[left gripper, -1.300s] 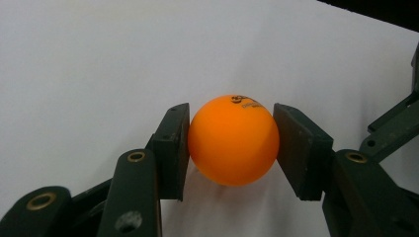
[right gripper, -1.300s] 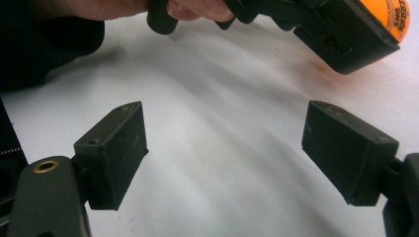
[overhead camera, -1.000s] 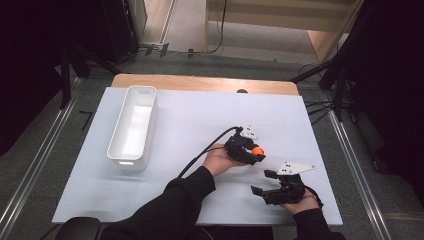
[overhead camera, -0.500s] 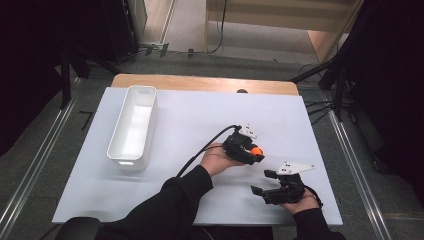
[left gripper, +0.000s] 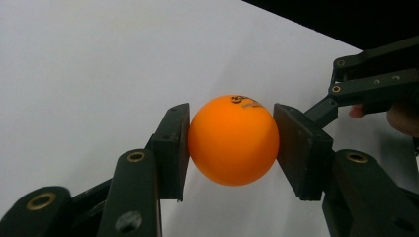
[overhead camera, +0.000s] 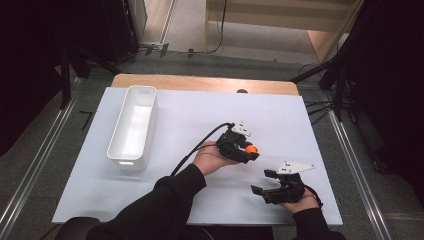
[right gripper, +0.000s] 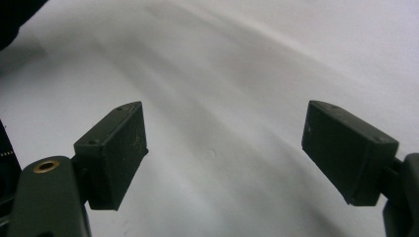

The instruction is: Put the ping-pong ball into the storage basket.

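An orange ping-pong ball (left gripper: 232, 139) with small black print on top sits squeezed between the two black jaws of my left gripper (left gripper: 231, 143), which is shut on it just above the white table. From above, the ball (overhead camera: 251, 149) shows at the tip of the left gripper (overhead camera: 250, 151), right of the table's middle. My right gripper (overhead camera: 264, 182) rests near the front right edge, jaws wide apart and pointing left. In the right gripper view its open jaws (right gripper: 222, 153) frame bare white table. The right gripper's linkage (left gripper: 370, 84) appears at the right of the left gripper view.
A long white bin (overhead camera: 116, 144) stands lengthwise at the left of the white table top (overhead camera: 190, 112). A black cable (overhead camera: 200, 145) trails from the left gripper toward the person's sleeve. A wooden strip (overhead camera: 200, 83) borders the far edge.
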The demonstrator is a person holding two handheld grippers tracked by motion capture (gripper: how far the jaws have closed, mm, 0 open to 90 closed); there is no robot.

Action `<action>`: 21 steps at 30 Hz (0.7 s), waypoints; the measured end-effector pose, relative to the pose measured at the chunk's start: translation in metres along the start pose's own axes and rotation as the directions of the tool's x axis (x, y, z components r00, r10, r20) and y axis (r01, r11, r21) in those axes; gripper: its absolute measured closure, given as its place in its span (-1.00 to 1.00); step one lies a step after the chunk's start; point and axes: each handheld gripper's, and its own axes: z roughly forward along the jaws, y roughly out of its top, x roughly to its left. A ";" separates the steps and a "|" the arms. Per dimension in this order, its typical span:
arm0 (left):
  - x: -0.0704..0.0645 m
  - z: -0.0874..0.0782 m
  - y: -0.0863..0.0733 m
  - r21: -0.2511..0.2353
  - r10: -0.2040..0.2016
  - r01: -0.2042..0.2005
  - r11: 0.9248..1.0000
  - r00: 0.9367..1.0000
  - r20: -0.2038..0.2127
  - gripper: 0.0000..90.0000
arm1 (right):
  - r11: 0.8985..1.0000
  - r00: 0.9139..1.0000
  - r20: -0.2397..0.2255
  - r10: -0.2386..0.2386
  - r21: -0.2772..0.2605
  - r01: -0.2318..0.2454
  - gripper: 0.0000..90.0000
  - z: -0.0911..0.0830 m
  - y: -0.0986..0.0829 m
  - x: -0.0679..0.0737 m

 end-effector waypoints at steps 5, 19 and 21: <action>-0.001 -0.010 -0.003 0.002 0.003 -0.003 1.000 1.000 -0.007 0.14 | 1.000 1.000 0.002 0.002 0.000 -0.002 -0.65 0.000 0.000 0.000; 0.002 -0.039 -0.010 -0.015 -0.022 0.022 1.000 1.000 -0.011 0.13 | 1.000 1.000 0.010 0.006 0.004 -0.006 -0.65 0.001 0.000 -0.001; 0.003 -0.041 -0.009 -0.014 -0.019 0.019 1.000 1.000 -0.010 0.13 | 1.000 1.000 0.013 0.003 0.003 -0.003 -0.65 0.000 0.000 0.000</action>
